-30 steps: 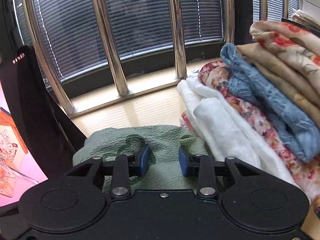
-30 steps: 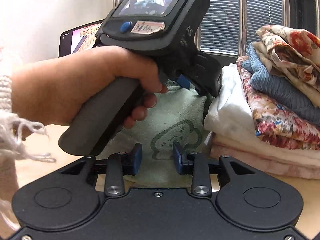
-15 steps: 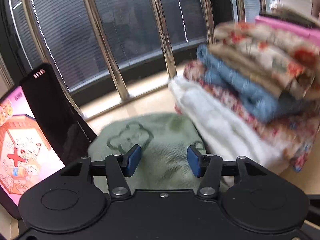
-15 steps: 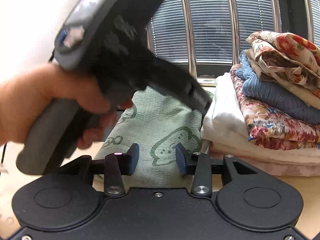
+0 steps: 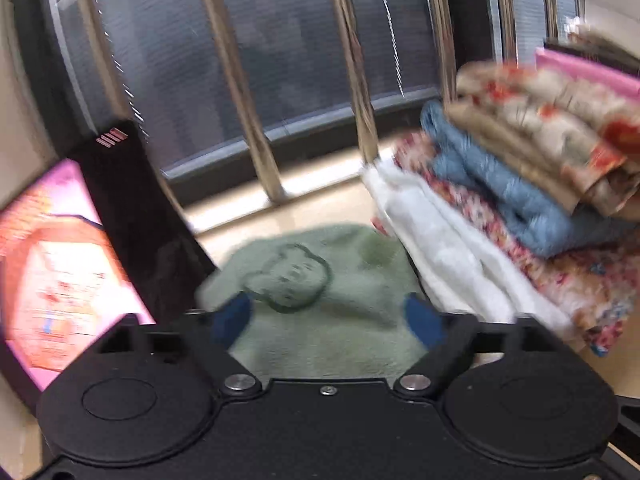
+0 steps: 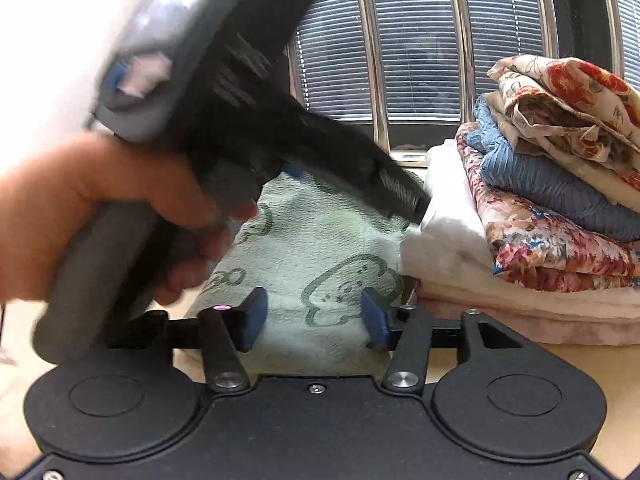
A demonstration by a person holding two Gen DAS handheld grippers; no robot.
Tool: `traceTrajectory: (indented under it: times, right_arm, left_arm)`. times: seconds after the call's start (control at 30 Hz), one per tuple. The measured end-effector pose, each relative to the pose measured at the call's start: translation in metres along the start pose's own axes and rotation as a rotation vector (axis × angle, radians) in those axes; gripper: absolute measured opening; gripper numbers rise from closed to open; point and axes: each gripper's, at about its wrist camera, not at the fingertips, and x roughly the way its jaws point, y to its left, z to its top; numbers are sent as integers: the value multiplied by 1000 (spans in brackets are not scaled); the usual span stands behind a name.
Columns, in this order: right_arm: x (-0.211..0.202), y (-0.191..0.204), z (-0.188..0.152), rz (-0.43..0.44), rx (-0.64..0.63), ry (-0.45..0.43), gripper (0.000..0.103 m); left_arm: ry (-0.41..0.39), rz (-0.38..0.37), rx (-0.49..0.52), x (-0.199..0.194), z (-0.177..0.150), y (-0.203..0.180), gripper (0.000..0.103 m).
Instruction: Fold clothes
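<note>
A stack (image 6: 560, 216) of folded clothes fills the right of both frames, and a green towel (image 6: 320, 248) lies folded flat just left of it at lower centre. Both the left gripper (image 5: 326, 320) and right gripper (image 6: 314, 316) hover spread over the towel, pinching nothing. This fits either a fold just made or another about to start; either way any next grasp calls for an edge.

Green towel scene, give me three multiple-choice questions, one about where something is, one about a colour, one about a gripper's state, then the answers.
1. Where is the green towel relative to the pile of folded clothes?
A. On top of it
B. Beside it, on the table
C. Behind it

2. What colour is the ribbed garment in the pile?
A. Blue
B. Yellow
C. Black

3. How do the right gripper jaws stand?
A. Shut on the towel
B. Shut on nothing
C. Open

Answers: 1 B, the towel lies flat left of the pile. 2 A, it is plainly blue. 3 C, towel shows between its parted pads.
</note>
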Motion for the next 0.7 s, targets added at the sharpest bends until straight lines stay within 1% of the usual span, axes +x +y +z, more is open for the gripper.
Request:
traceTrajectory:
  times: [0.07, 0.13, 0.2, 0.27, 0.3, 0.33, 0.43, 0.5, 0.57, 0.7]
  right_arm:
    - [-7, 3, -3, 3, -10, -4, 65]
    - [-18, 6, -8, 2, -18, -19, 71]
    - [-32, 7, -14, -1, -16, -44, 88]
    - [-41, 7, -13, -12, -5, -51, 92]
    - [-47, 5, -14, -22, 0, -42, 98]
    - [-54, 3, -16, -28, 3, -36, 100]
    - [-70, -1, -27, -46, 0, -2, 102]
    - [-93, 3, -41, -61, -3, 26, 102]
    - [-107, -4, -48, -81, -4, 45, 102]
    - [-146, -13, -73, -106, 8, 97, 102]
  left_arm:
    - [-24, 16, -12, -15, 0, 4, 97]
    - [-39, 29, -24, -30, -2, 6, 103]
    - [-43, 32, -34, -45, -8, 4, 103]
    - [-53, 30, -46, -63, -15, 2, 103]
    - [-61, 29, -53, -72, -19, 1, 103]
    - [-67, 19, -65, -81, -24, 0, 103]
    - [-71, -16, -96, -103, -42, -3, 103]
    - [-62, -21, -113, -118, -57, -7, 103]
    - [-45, -26, -124, -132, -74, -15, 103]
    - [-11, -56, -129, -164, -116, -33, 103]
